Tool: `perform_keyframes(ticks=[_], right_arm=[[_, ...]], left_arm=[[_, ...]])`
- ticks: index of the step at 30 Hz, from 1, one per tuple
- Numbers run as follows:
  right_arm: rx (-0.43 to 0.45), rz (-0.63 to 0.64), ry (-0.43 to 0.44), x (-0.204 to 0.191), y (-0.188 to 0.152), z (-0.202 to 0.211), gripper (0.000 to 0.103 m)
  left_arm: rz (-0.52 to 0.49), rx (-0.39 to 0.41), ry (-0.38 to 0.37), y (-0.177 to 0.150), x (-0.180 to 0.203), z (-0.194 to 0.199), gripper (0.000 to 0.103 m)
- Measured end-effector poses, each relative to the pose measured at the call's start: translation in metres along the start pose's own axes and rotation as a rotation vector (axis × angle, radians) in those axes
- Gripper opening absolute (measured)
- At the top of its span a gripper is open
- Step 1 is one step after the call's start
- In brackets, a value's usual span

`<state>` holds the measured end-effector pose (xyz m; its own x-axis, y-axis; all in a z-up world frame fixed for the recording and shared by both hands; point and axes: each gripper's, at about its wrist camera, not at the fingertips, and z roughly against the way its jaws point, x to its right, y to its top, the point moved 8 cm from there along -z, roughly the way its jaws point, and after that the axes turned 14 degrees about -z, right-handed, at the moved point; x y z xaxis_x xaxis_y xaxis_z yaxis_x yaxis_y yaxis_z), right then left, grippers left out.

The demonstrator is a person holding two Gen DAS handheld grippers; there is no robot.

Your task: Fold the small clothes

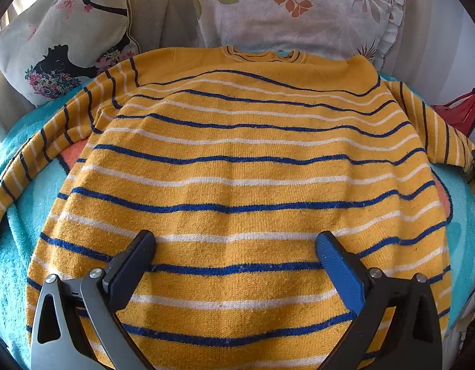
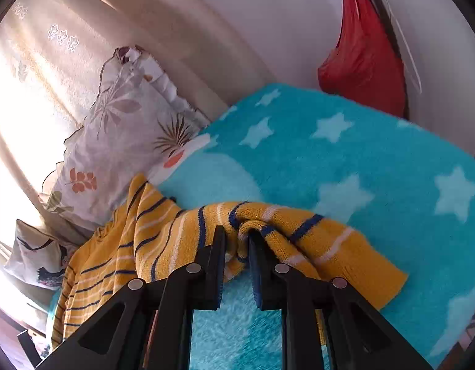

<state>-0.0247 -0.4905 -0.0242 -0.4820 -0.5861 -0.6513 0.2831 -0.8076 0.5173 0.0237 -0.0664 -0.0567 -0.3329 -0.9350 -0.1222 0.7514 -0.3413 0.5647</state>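
The yellow sweater [image 1: 237, 160] has blue and white stripes. It lies flat on the blue star blanket [image 2: 345, 160], right in front of the left tongs [image 1: 235, 248], which are wide open above its bottom part. The right tongs [image 2: 237, 237] have pinched shut on the sweater's sleeve [image 2: 299, 231], which bunches up between them. Two pillows [image 1: 299, 15] sit past the sweater's neck.

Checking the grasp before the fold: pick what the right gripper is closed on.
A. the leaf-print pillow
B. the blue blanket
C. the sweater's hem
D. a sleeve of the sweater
D: the right gripper has a bunched fold of the striped sleeve between its fingers, over the blue blanket.
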Motion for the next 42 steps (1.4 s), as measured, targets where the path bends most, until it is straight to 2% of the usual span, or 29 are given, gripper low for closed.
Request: perform_keyframes(ticks=[3,5,9,10,11,13,14,16,19,23,24,25,26,27,28,29,31,33,35,37,39,42], right_arm=[[0.045,-0.008,-0.064,0.017,0.020,0.008,0.019],[0.044,-0.055,-0.068,0.033,0.027,0.014,0.019],[0.097,-0.112,-0.110,0.065,0.042,0.039,0.019],[0.096,-0.138,-0.101,0.073,0.043,0.046,0.026],[0.086,-0.169,-0.077,0.078,0.043,0.051,0.044],[0.053,-0.219,0.001,0.083,0.038,0.058,0.063],[0.027,-0.237,0.034,0.084,0.034,0.059,0.067],[-0.038,-0.283,0.078,0.086,0.024,0.053,0.068],[-0.095,-0.327,0.062,0.088,0.014,0.035,0.068],[-0.068,-0.342,-0.056,0.098,0.018,0.013,0.067],[-0.033,-0.353,-0.055,0.099,0.023,0.010,0.068],[-0.007,-0.356,-0.067,0.101,0.028,0.007,0.067],[0.004,-0.352,-0.074,0.103,0.032,0.003,0.058],[-0.003,-0.345,-0.076,0.104,0.036,-0.003,0.045],[-0.029,-0.339,-0.069,0.104,0.039,-0.011,0.017],[-0.049,-0.346,-0.057,0.105,0.042,-0.015,0.010],[-0.037,-0.361,-0.042,0.107,0.055,-0.012,0.007],[0.041,-0.321,-0.049,0.100,0.079,0.005,0.007],[0.122,-0.248,-0.099,0.090,0.105,0.017,0.007],[0.195,-0.190,-0.167,0.078,0.135,0.028,0.007],[0.236,-0.169,-0.203,0.067,0.161,0.033,0.007],[0.247,-0.136,-0.218,0.042,0.178,0.032,0.007]], left_arm=[[0.000,0.000,0.000,0.000,0.000,0.000,0.103],[0.001,0.000,0.000,0.000,0.000,0.000,0.103],[0.001,0.001,-0.001,-0.001,0.000,0.001,0.103],[0.001,0.001,0.000,-0.001,0.000,0.001,0.103],[0.000,0.000,0.000,-0.001,0.000,0.001,0.103],[0.001,0.001,0.000,-0.001,0.000,0.001,0.103],[0.000,0.001,0.000,-0.001,0.000,0.001,0.103],[0.001,0.001,-0.001,-0.001,0.000,0.001,0.103],[0.002,0.002,-0.001,-0.001,0.000,0.001,0.103],[0.002,0.002,-0.001,-0.001,0.000,0.001,0.103],[0.001,0.002,-0.001,-0.001,0.000,0.001,0.103],[0.003,0.003,-0.002,-0.002,0.000,0.001,0.103],[0.004,0.004,-0.004,-0.001,0.000,0.001,0.103],[0.004,0.004,-0.005,-0.001,0.000,0.001,0.103],[0.004,0.003,-0.006,0.000,0.000,0.001,0.103],[0.003,0.002,-0.006,-0.001,0.000,0.001,0.103],[0.005,0.000,-0.025,0.000,0.000,0.003,0.103],[0.038,0.015,-0.087,0.001,-0.002,0.014,0.102],[0.085,0.052,-0.164,0.001,-0.006,0.033,0.102],[0.112,0.096,-0.204,0.002,-0.012,0.055,0.102],[0.131,0.145,-0.202,0.002,-0.023,0.076,0.102],[0.156,0.195,-0.146,-0.003,-0.045,0.097,0.102]])
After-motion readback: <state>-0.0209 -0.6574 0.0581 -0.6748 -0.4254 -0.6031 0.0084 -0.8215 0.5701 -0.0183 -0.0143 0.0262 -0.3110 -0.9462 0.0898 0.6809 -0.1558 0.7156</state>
